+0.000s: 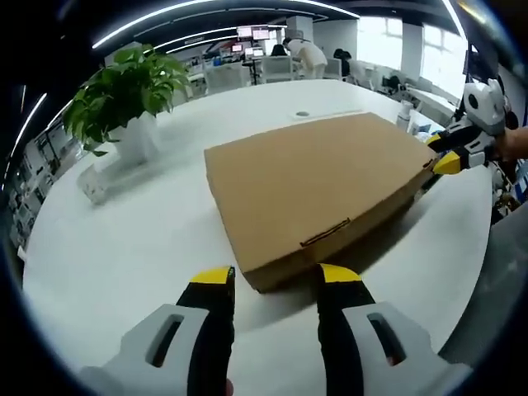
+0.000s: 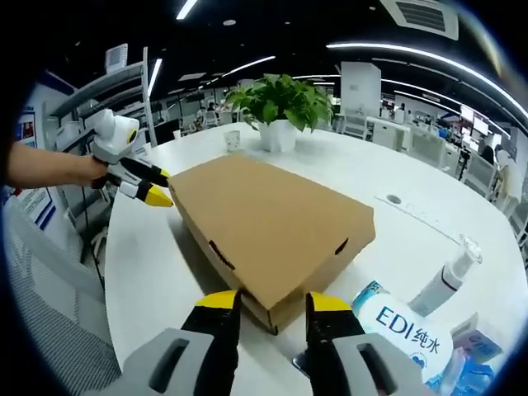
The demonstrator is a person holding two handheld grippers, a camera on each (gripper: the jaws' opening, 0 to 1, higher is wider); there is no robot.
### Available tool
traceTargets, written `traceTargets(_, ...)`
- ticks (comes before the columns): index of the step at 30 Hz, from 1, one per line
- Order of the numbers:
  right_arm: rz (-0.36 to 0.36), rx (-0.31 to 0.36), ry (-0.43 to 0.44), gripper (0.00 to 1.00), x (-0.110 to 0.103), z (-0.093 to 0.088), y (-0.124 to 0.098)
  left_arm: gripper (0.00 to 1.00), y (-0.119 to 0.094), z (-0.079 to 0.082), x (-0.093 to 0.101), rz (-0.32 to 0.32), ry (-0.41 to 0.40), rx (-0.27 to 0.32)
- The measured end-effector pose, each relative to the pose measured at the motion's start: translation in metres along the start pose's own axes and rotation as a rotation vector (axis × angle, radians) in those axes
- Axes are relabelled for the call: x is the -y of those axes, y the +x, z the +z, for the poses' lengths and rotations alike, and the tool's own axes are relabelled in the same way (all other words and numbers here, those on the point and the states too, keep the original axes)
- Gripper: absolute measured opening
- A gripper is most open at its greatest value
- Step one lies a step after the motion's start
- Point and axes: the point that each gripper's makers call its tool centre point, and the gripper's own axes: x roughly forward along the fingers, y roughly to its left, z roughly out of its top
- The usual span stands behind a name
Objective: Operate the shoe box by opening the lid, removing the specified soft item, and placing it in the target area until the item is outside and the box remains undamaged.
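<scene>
The closed shoe box, probably light, thin cardboard, lay mid-worktop; the left tool and right tool, both released, flanked opposite corners, best lifted at the lid edge.

Right gripper: black fingers with yellow tips, parted, one to each side of the near corner of a closed brown cardboard shoe box lying flat on a white round surface. Left gripper: yellow-tipped fingers at the box's far-left corner, held by a person's hand. Other items: potted green plant beyond the box; labelled white container just right of the right fingers, pump bottle behind it.
</scene>
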Motion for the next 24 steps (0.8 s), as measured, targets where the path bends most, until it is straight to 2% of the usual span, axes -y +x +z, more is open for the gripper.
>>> traceTargets(7,-0.030,0.043,0.018,0.32,0.006,0.009,-0.019,0.44,-0.016,0.000,0.002,0.017,-0.035,0.026)
traceTargets(9,-0.055,0.052,0.022,0.36,0.011,0.011,-0.027,0.46,-0.022,0.001,0.004,0.019,-0.050,0.039)
traceTargets(12,-0.063,0.058,0.003,0.38,0.015,0.010,-0.039,0.50,-0.032,0.003,0.007,0.022,-0.065,0.054)
traceTargets(17,-0.122,0.052,0.007,0.48,0.028,0.005,-0.067,0.57,-0.053,0.011,0.020,0.010,-0.075,0.100)
traceTargets(21,-0.140,0.054,0.013,0.51,0.032,0.000,-0.089,0.59,-0.070,0.018,0.035,-0.021,-0.087,0.148)
traceTargets(24,-0.162,0.063,0.021,0.57,0.034,-0.005,-0.107,0.64,-0.081,0.020,0.045,-0.031,-0.082,0.172)
